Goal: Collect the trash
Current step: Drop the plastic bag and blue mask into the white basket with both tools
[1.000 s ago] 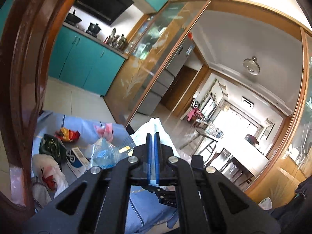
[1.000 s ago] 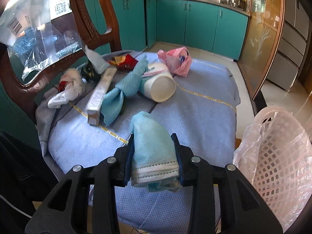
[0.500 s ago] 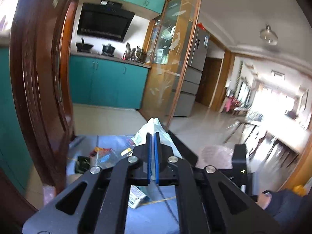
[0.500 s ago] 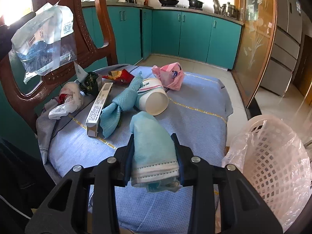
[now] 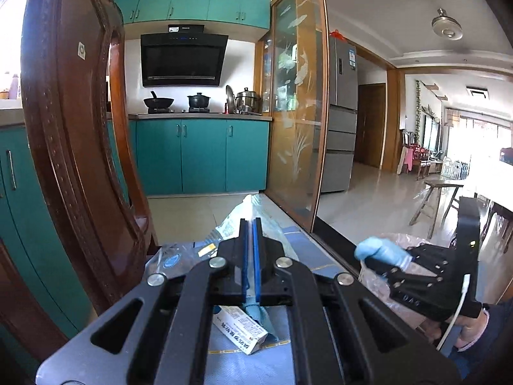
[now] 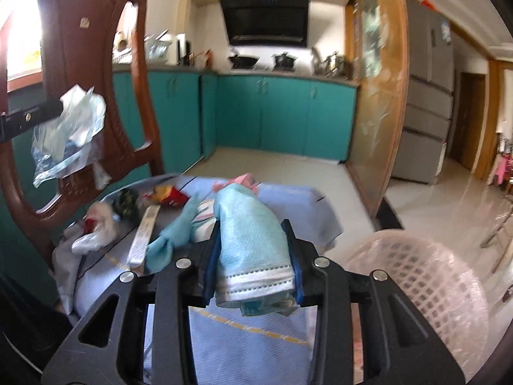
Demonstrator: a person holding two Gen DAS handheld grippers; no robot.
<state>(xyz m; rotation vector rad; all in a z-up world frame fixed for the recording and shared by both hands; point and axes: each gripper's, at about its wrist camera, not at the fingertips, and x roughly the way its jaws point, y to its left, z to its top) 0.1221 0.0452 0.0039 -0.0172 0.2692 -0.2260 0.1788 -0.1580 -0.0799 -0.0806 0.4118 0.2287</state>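
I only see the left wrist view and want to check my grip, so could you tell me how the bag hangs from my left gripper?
Observer: The clear bag hangs free below the left gripper, in front of the chair back.
Operator: Thanks. How does the right gripper hold its cloth?
Observer: It is shut on the folded blue cloth, gripped from both sides.
Operator: What remains on the table?
Observer: A red wrapper and a white bag lie near the chair back.

Kitchen w/ teal cabinet doors (image 5: 205,155), black range hood (image 5: 182,59) on white wall, pale tiled floor (image 6: 288,173). Carved dark wood chair back (image 5: 70,134) at left, etched glass sliding door (image 5: 296,109), steel fridge (image 5: 343,112).
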